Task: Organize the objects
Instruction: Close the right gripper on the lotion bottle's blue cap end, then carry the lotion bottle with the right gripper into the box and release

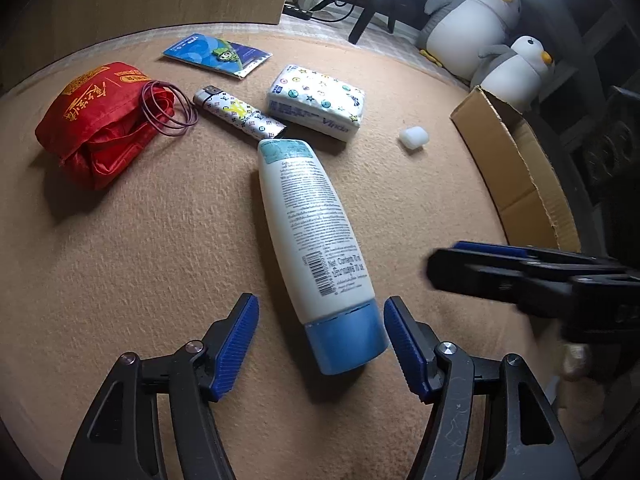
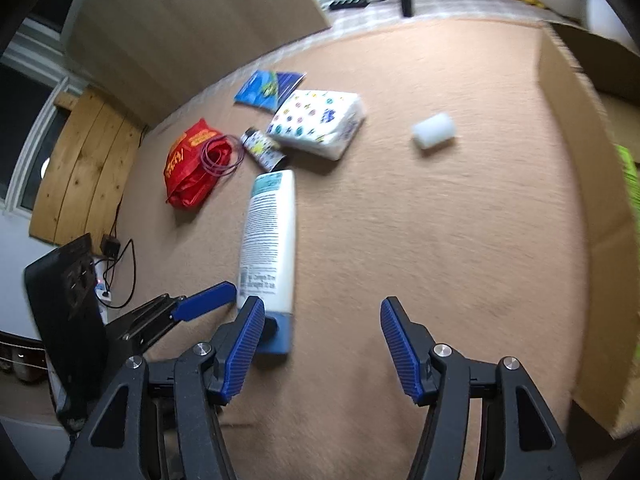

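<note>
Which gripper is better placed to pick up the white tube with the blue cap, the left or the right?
Left. The left gripper is open with the tube's blue cap between its jaws. The right gripper, also open, has the tube outside its jaws.

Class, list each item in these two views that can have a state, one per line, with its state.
Left tongs: open, straddling the bottle's cap.
Right tongs: open, holding nothing.
Lotion bottle: lying flat, cap on.
Cardboard box: open.
Red bag: crumpled.
Tissue pack: lying flat.
</note>
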Motion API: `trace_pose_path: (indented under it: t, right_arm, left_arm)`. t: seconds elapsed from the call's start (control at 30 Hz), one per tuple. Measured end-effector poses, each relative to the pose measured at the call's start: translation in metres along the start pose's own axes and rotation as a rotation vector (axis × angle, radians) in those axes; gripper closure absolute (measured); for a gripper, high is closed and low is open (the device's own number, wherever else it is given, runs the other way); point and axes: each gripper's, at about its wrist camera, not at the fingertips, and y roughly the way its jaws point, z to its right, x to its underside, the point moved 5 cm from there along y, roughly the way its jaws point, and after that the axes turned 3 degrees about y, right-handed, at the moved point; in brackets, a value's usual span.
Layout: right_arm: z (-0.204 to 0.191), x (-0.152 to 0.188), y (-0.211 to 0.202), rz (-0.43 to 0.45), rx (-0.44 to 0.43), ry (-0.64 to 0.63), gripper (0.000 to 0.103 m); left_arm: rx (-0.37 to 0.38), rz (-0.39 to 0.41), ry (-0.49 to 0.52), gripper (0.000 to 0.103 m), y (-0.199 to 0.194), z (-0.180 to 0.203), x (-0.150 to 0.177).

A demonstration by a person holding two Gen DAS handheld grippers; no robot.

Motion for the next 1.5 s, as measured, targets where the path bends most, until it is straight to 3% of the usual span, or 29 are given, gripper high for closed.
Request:
trace_pose_path:
  t: [0.17, 0.57, 0.73, 0.83, 1.17, 1.5]
  right_arm:
    - [-0.012, -0.006, 0.025, -0.059, -0.023, -0.007, 0.046]
    - [-0.029, -0.01, 0.046, -0.104, -0.035, -0.032, 0.047]
    - [-0.032, -0.008, 0.048, -0.123, -0.046, -0.045, 0.065]
    - [-0.034, -0.007, 0.046, -0.12, -0.043, -0.054, 0.066]
    - [-0.029, -0.005, 0.021, -0.069, -0.032, -0.05, 0.067]
    - [0.003, -0.013, -0.039, 0.033, -0.003, -0.011, 0.068]
  left_arm:
    - [0.012, 0.001, -0.014, 0.034, 0.002, 0.0, -0.001]
    - [0.056, -0.006, -0.029, 0.036, 0.006, 0.005, -0.003]
    - [0.062, -0.011, -0.033, 0.045, 0.007, 0.005, -0.003]
    - [0.054, -0.013, -0.033, 0.05, 0.008, 0.005, -0.002]
    - [0.056, 0.021, -0.007, 0.052, -0.004, 0.025, -0.01]
    - [0.107, 0.063, 0.08, 0.053, -0.01, 0.098, -0.039]
